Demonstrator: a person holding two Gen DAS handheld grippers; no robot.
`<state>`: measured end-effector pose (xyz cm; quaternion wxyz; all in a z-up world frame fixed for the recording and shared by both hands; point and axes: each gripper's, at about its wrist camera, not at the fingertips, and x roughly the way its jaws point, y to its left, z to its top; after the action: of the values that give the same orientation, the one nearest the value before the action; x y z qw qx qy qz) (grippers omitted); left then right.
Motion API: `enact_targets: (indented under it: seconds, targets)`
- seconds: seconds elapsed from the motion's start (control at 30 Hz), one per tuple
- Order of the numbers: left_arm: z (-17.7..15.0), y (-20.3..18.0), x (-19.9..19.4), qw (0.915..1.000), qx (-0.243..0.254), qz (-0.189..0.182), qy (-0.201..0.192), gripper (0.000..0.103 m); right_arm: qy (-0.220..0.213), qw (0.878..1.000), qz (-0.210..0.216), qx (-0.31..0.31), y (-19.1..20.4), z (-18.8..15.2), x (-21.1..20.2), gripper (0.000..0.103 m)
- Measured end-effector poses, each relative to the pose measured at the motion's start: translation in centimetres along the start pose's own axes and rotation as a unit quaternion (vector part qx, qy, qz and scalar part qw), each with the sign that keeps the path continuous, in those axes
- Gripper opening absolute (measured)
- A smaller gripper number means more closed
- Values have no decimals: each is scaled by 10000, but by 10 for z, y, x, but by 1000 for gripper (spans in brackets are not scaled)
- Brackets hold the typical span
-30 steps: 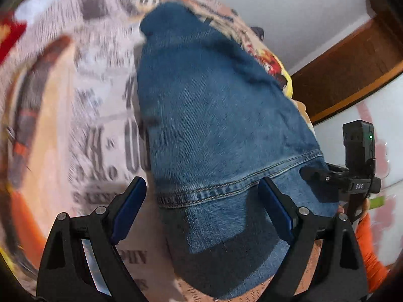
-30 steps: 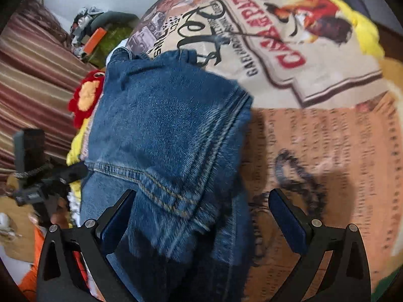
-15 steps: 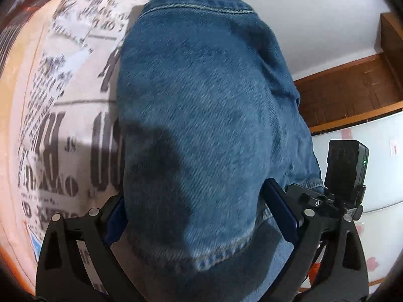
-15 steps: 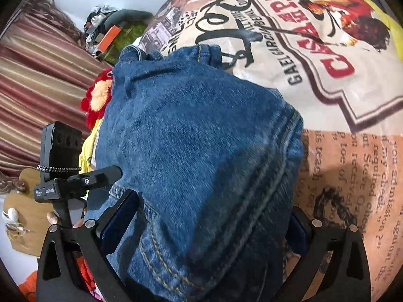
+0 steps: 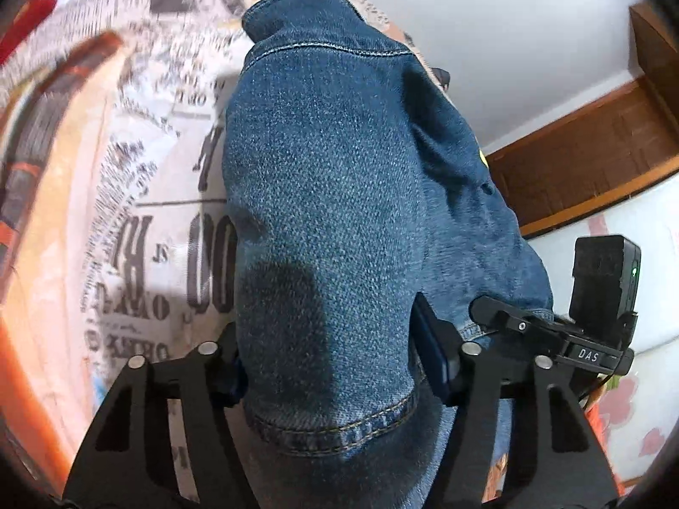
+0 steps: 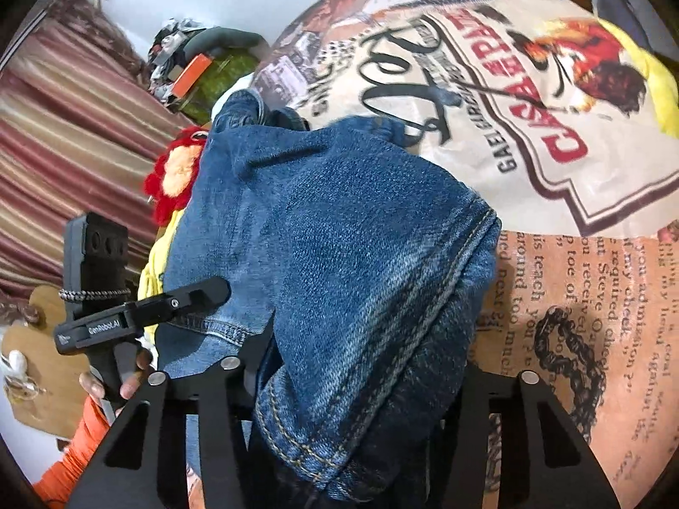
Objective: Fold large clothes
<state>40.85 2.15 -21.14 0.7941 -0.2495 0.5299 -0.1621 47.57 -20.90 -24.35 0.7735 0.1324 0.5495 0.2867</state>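
A pair of blue denim jeans (image 5: 339, 195) lies folded on a printed bedspread (image 5: 140, 195). My left gripper (image 5: 335, 364) is shut on the near hemmed edge of the jeans, with the cloth bunched between its fingers. In the right wrist view the same jeans (image 6: 339, 254) fill the middle. My right gripper (image 6: 356, 390) is shut on a thick folded edge with orange stitching. Each gripper shows in the other's view, the right one (image 5: 551, 339) and the left one (image 6: 140, 318), close together on the same end of the jeans.
The bedspread (image 6: 530, 106) carries newspaper and rooster prints. A red and yellow crochet piece (image 6: 174, 178) lies by the jeans. Striped curtains (image 6: 63, 148) and clutter (image 6: 199, 68) stand beyond. A wooden door frame (image 5: 594, 148) is at the right.
Both grippers went from wide open over the jeans to closed on the near edge. The denim edge has lifted and bunched between the fingers.
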Motion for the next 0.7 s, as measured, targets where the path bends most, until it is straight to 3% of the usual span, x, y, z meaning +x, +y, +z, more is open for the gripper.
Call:
enact_targets:
  seconds: [0.1, 0.27, 0.5, 0.7]
  targets:
    - [-1, -16, -20, 9990, 364, 178, -172, 59, -35, 9999, -39, -115, 17, -3, -7, 46]
    - [-5, -25, -66, 9972, 564, 194, -456, 58, -188, 9992, 19, -346, 53, -6, -24, 45]
    - [-7, -11, -131, 9931, 652, 167, -965, 58, -513, 9945, -20, -917, 119, -5, -47, 45]
    - [-18, 9, -180, 9904, 548, 289, -1238, 58, -543, 9913, 73, -1200, 171, -2, -37, 45]
